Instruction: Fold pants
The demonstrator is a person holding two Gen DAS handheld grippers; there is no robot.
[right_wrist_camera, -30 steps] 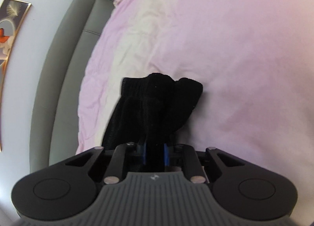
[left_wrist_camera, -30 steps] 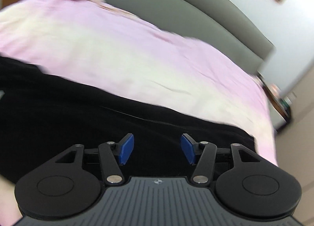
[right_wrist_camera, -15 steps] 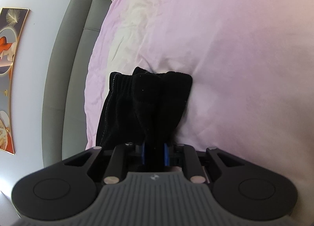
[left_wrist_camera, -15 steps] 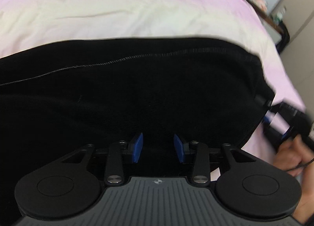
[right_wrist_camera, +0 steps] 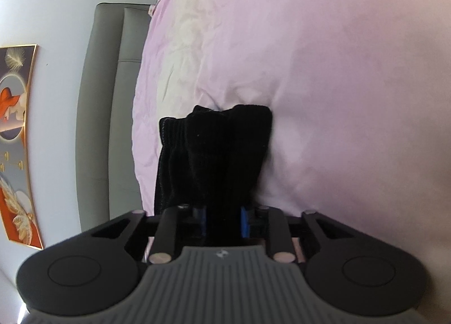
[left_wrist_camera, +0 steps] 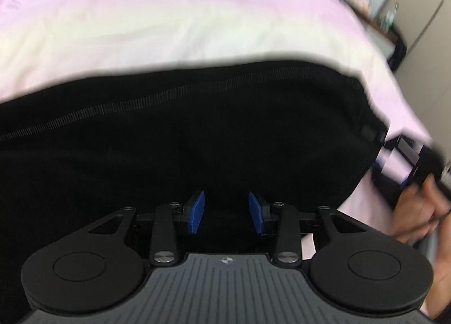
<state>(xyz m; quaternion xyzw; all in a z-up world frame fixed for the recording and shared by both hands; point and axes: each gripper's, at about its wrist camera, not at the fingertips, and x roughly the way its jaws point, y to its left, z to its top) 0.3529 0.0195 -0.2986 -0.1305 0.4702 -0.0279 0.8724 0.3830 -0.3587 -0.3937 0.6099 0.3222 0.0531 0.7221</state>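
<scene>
Black pants (left_wrist_camera: 197, 138) lie spread on the pink bed (left_wrist_camera: 169, 28); right tongs (right_wrist_camera: 222, 221) pinch one bunched end, left tongs (left_wrist_camera: 225, 211) hover apart above the cloth. Folding looks barely begun.

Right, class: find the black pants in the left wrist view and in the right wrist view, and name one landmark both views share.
Left wrist view: the black pants spread across the middle, beyond the open left gripper.
Right wrist view: a bunched end of the pants at centre, clamped in the right gripper.
Shared landmark: the pink bedsheet under them.
</scene>
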